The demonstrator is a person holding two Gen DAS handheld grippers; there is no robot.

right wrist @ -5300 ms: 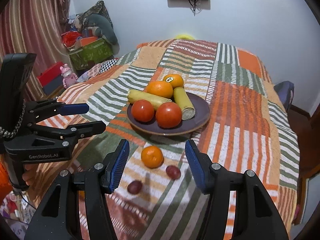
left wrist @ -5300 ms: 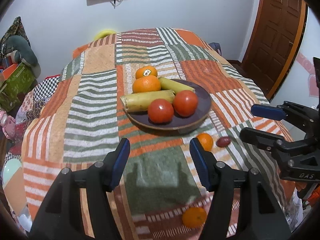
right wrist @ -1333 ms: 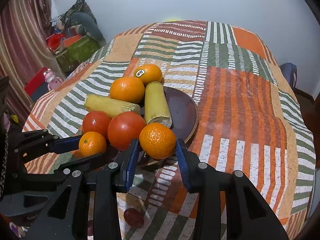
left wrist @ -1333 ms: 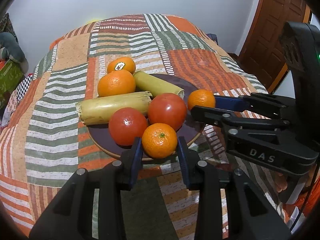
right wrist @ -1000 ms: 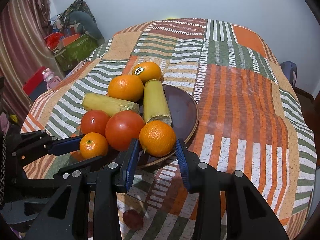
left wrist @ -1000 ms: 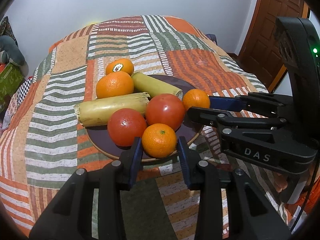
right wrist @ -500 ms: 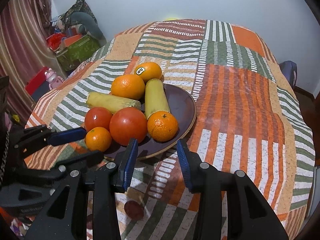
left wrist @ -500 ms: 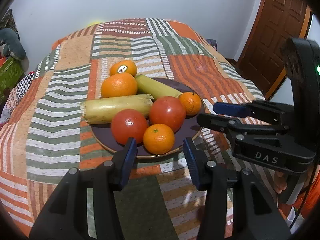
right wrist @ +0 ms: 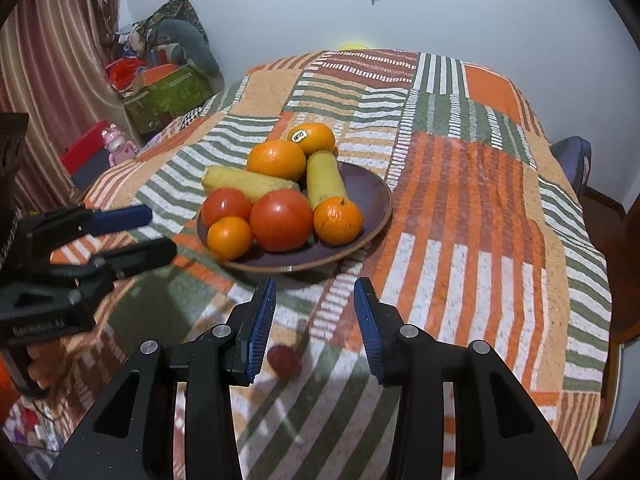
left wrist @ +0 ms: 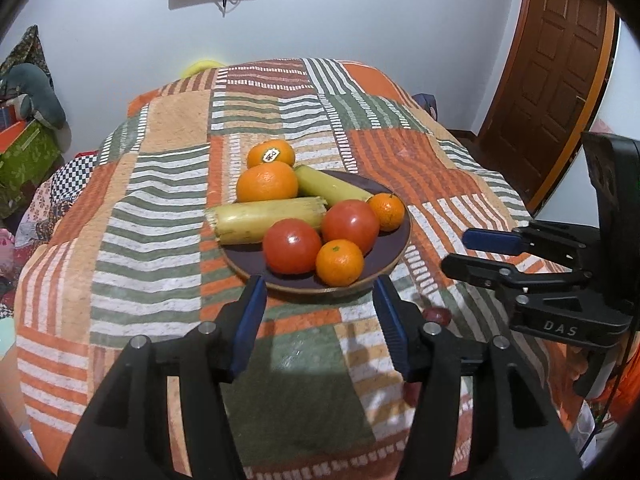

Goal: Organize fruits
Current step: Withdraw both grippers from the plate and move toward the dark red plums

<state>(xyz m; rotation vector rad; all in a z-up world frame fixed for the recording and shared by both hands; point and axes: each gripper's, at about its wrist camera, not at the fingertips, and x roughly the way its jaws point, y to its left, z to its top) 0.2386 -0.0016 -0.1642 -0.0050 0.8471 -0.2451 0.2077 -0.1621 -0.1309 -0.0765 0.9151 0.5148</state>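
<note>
Left hand-held gripper [left wrist: 320,300]: fingers spread wide, holding nothing; it hovers just short of the plate's near rim.
Plate [left wrist: 394,246]: dark and round, at 12 o'clock from the left hand-held gripper, resting on the striped patchwork surface [left wrist: 152,240].
Fruit on plate, left to right: long pale-yellow fruit [left wrist: 266,220], long axis running 9 to 3 o'clock in the left wrist view; two large oranges [left wrist: 267,186] behind it; two tomatoes [left wrist: 292,246]; small mandarin [left wrist: 340,262] at the near rim; second mandarin [left wrist: 386,211] at the right rim.
Loose dark-red fruit [right wrist: 284,362]: small and roundish, with no clear long axis or pointing direction; it lies on the surface, off the plate.
Key relation: the loose fruit sits at about 7 o'clock from the midpoint of the right hand-held gripper [right wrist: 316,316], just beside its left finger; from the left hand-held gripper it lies at about 3 o'clock, partly hidden behind the right finger.
Right hand-held gripper: fingers spread, empty.
Nearer hand: judged to be the right.
Likely next move: lower the right hand-held gripper, shifting slightly left, to bracket the loose fruit.
</note>
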